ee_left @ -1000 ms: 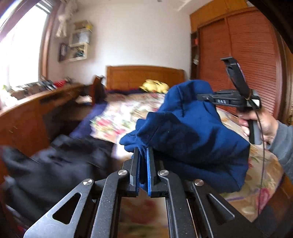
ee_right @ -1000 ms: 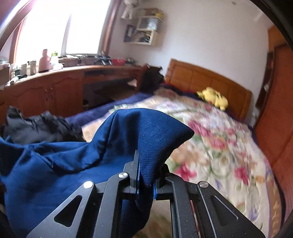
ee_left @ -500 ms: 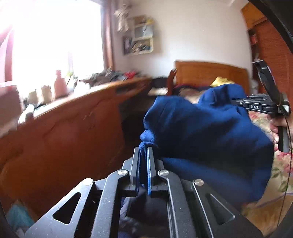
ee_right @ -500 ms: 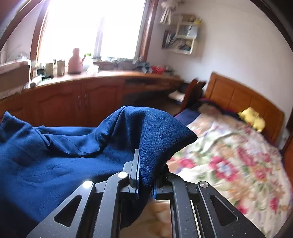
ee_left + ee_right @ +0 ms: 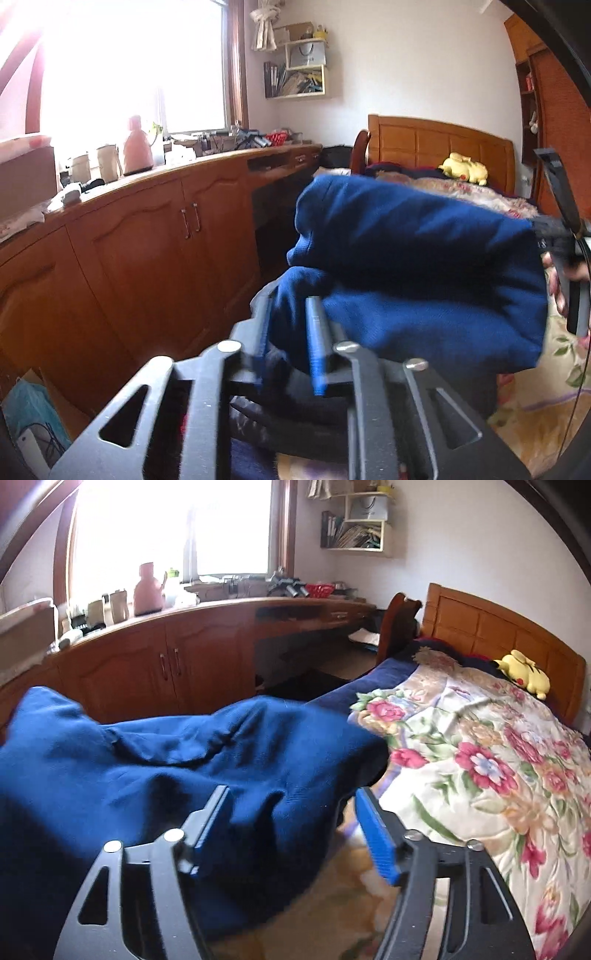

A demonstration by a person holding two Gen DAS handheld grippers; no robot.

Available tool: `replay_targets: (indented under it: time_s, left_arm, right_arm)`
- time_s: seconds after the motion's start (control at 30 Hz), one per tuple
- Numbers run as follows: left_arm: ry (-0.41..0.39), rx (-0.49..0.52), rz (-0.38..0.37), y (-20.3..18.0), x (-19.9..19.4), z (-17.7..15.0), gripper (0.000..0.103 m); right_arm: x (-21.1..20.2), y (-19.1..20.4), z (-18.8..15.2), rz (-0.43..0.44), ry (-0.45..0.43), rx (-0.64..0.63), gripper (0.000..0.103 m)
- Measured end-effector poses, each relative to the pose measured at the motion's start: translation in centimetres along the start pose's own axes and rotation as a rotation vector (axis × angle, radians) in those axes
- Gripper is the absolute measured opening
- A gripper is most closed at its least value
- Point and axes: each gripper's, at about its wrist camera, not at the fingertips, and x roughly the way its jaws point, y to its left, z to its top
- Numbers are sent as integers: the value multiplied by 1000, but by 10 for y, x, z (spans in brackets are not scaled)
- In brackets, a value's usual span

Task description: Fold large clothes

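Note:
A large dark blue garment point(image 5: 424, 266) is bunched at the near corner of the bed. My left gripper point(image 5: 290, 306) has its jaws opening; a fold of the blue cloth still lies loosely between its fingers point(image 5: 316, 343). In the right wrist view the same blue garment point(image 5: 184, 760) spreads to the left. My right gripper point(image 5: 291, 797) is opening wide, with cloth lying between the pads but not pressed by them. The right gripper point(image 5: 554, 229) also shows at the right edge of the left wrist view, held in a hand point(image 5: 554, 284).
A bed with a flowered cover point(image 5: 480, 757) and a yellow plush toy point(image 5: 524, 672) fills the right. Wooden cabinets point(image 5: 177, 657) with a cluttered counter run along the window wall. Dark clothing point(image 5: 295, 413) lies under my left gripper. A wooden chair point(image 5: 395, 627) stands by the headboard.
Both grippers were shut on the blue garment and now stand with jaws apart. Both views swung left towards the cabinets, and the garment has sunk lower.

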Motion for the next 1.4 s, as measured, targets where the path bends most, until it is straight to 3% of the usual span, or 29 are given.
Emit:
replay_targets:
  time_s: [0.03, 0.17, 0.23, 0.43, 0.57, 0.77, 1.0, 1.4]
  left_arm:
    - [-12, 5, -2, -4, -5, 3, 40]
    - [-35, 55, -28, -33, -31, 7, 51]
    - [-52, 91, -60, -56, -43, 10, 77]
    - [-96, 145, -218, -134, -70, 19, 88]
    - [-98, 162, -313, -186, -71, 19, 90]
    - [-77, 179, -436, -270, -63, 9, 91]
    - [-38, 216, -493, -357, -56, -16, 91]
    - [-2, 205, -588, -437, -53, -41, 91]
  right_arm:
    - [-12, -4, -6, 4, -12, 2, 73]
    - [-50, -15, -38, -19, -26, 11, 74]
    - [-77, -19, -57, -26, -45, 28, 74]
    - [-149, -39, -112, -101, -79, 61, 74]
    - [-188, -60, -137, -174, -97, 79, 75]
    - [-236, -76, -176, -274, -127, 121, 87]
    - [-269, -92, -218, -381, -152, 211, 87]
    - [-289, -108, -256, -496, -157, 289, 87]
